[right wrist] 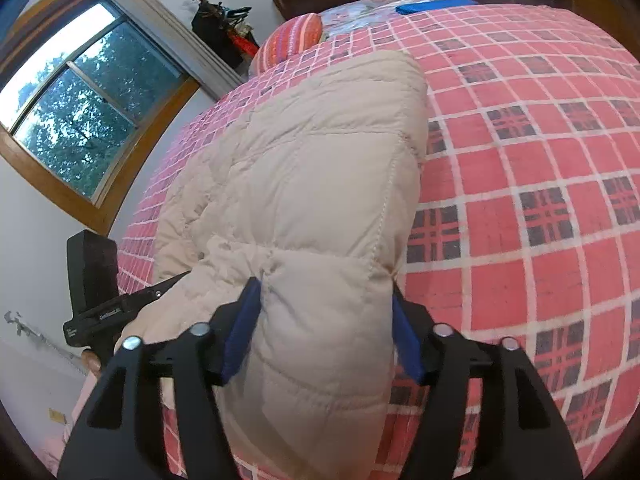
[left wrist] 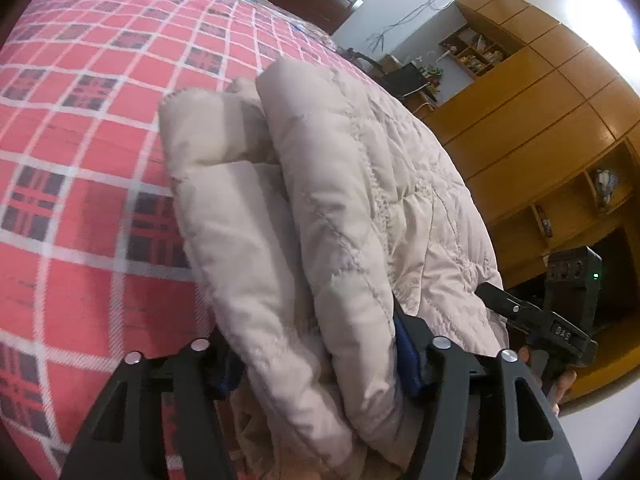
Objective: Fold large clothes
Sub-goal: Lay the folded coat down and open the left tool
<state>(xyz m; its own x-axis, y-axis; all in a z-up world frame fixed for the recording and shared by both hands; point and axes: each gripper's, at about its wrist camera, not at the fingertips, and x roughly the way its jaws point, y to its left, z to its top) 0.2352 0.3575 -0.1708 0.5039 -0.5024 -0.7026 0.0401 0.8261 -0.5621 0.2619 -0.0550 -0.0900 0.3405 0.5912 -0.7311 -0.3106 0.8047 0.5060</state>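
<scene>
Both grippers [left wrist: 320, 364] [right wrist: 320, 332] around padded jacket [right wrist: 304, 184]

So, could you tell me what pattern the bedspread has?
Red plaid bedspread with white lines, clearest from the right wrist.

Looking forward from each hand-held gripper, close over the bed [left wrist: 80, 128]: left view toward the wardrobe [left wrist: 532, 120], right view toward the window [right wrist: 84, 120]. Shared: the beige jacket [right wrist: 304, 168] and plaid bedspread.

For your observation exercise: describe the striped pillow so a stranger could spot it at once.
Start at the bed's red checked blanket. Follow it to the far end, beyond the beige quilted coat. The pillow lies there, the only thing with orange-and-pink stripes instead of checks.
</scene>
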